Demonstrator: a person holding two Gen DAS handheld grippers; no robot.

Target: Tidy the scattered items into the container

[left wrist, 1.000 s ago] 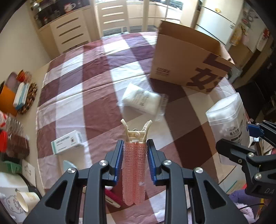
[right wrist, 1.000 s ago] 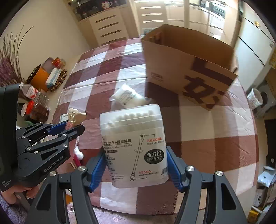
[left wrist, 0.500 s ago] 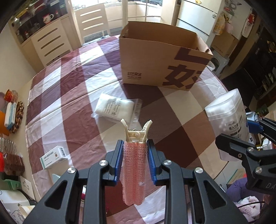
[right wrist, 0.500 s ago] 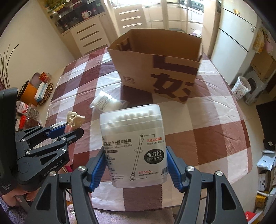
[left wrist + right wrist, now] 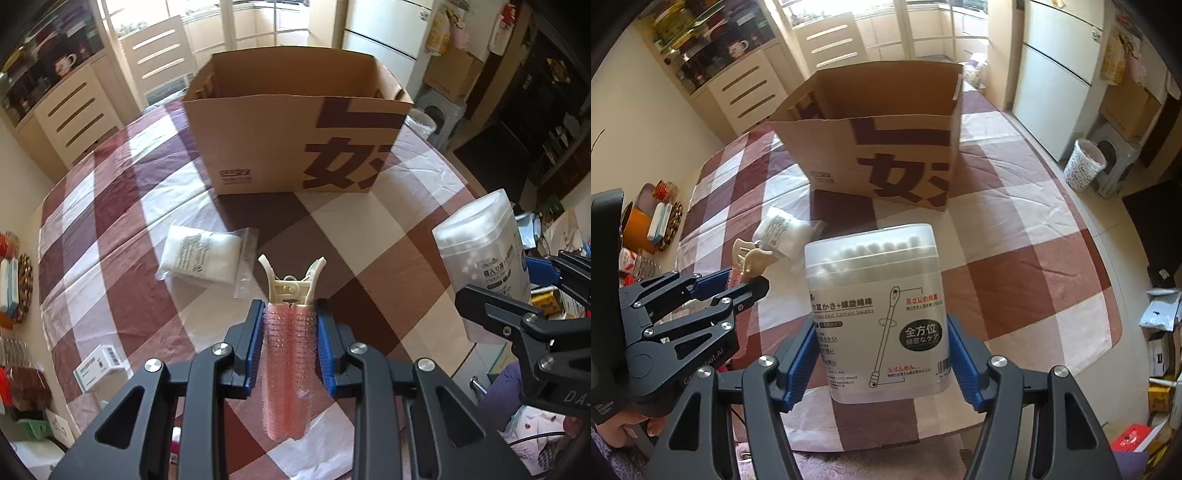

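1. Left hand-held gripper (image 5: 290, 343) is clamped on a pink hair roller clip (image 5: 289, 369), blue pads squeezing it from both sides. The cream clip handles poke out past the fingertips, and the whole thing is up in the air above the bench (image 5: 369, 236).
2. Right hand-held gripper (image 5: 882, 354) has its jaws pressed against the two sides of a clear tub of cotton swabs (image 5: 879, 317). It's held upright with the lid on top, label facing the camera, and it's lifted clear of the checked cloth too.
3. The cardboard box (image 5: 295, 140) sits open-topped further back on the bench, dead ahead of both grippers. Big dark printed characters on the near wall. Can't see the bottom of it from either wrist view, so no idea what's inside.
4. Still lying out on the cloth: a clear bag of white cotton pads (image 5: 203, 254), between the box and the left gripper, near the box's front left corner.
5. Also a small white and green carton (image 5: 99, 367) over near the left edge of the bench, well apart from the box.
6. From the right wrist view you can see the left gripper just beside the swab tub, with a bit of the person's hand (image 5: 624, 428) holding it at the bottom left.
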